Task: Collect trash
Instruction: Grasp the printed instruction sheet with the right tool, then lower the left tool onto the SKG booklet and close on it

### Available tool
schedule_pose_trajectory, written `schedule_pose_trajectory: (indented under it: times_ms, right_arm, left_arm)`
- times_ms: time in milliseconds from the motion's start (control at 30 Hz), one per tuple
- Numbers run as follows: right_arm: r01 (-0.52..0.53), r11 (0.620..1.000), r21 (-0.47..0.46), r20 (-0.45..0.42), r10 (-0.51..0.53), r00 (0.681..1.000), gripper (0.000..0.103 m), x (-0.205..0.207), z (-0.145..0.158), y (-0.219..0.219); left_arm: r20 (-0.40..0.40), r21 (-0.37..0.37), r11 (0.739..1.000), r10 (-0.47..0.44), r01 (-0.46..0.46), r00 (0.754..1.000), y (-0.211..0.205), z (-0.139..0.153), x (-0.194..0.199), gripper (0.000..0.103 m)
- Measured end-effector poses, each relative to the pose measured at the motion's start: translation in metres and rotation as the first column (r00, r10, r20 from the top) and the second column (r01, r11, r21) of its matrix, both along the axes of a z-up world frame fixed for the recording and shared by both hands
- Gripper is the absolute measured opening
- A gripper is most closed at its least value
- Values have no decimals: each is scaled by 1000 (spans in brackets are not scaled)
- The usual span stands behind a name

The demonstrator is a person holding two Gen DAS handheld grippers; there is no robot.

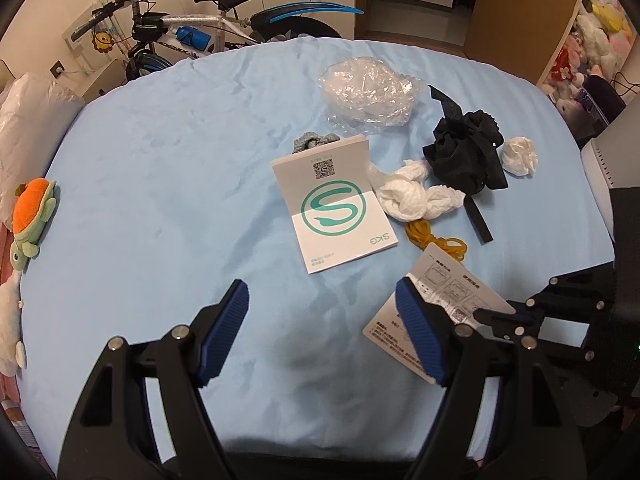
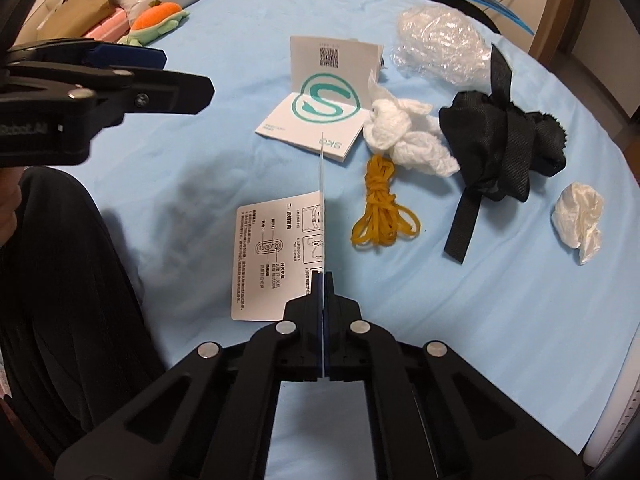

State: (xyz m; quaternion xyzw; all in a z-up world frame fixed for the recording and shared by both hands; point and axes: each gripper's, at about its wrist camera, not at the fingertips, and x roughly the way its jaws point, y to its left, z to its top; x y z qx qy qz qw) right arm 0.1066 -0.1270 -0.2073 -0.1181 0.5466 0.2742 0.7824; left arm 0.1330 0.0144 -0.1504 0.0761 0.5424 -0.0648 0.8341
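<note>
Right wrist view puts my right gripper (image 2: 323, 280) clamped together on the instruction card (image 2: 272, 256), which is folded: one half stands edge-on between the pads, the other half hangs out to the left over the blue sheet (image 2: 500, 320). I take the booklet with the green S (image 2: 320, 120) as my landmark. The card is just nearer to me than the booklet; the yellow rubber bands (image 2: 380, 212) lie near the booklet's right-hand corner, the white tissue wad (image 2: 408, 136) touches its right edge, the black fabric bag (image 2: 500, 148) is beyond the tissue, and the crumpled plastic wrap (image 2: 440, 40) is behind the booklet to the right.

My left gripper (image 1: 320, 336) has its jaws apart with nothing between them, over bare sheet on the near side of the booklet.

To do this step well, I judge the pinch sits close to the fold, so I should lift straight and slowly, letting the loose half swing free without brushing the rubber bands. I see no bin in either view, so I cannot tell where the card must go.
</note>
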Motion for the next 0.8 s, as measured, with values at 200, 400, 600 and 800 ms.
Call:
schedule_pose_trajectory:
  times_ms: [200, 400, 600, 800]
  right_arm:
    - [15, 1000, 5, 39, -15, 999, 0, 15, 16, 2]
    - [35, 999, 16, 60, -36, 998, 0, 33, 26, 1]
    - [57, 998, 13, 78, -57, 995, 0, 55, 29, 1]
    - [79, 997, 8, 81, -79, 994, 0, 73, 30, -5]
  left_arm:
    - [26, 8, 1000, -12, 12, 1000, 5, 5, 12, 76]
    - [45, -6, 1000, 0, 1, 999, 15, 8, 38, 76]
    - [40, -13, 1000, 0, 1, 999, 22, -4, 66, 76]
    - [15, -26, 999, -29, 29, 999, 21, -25, 93, 76]
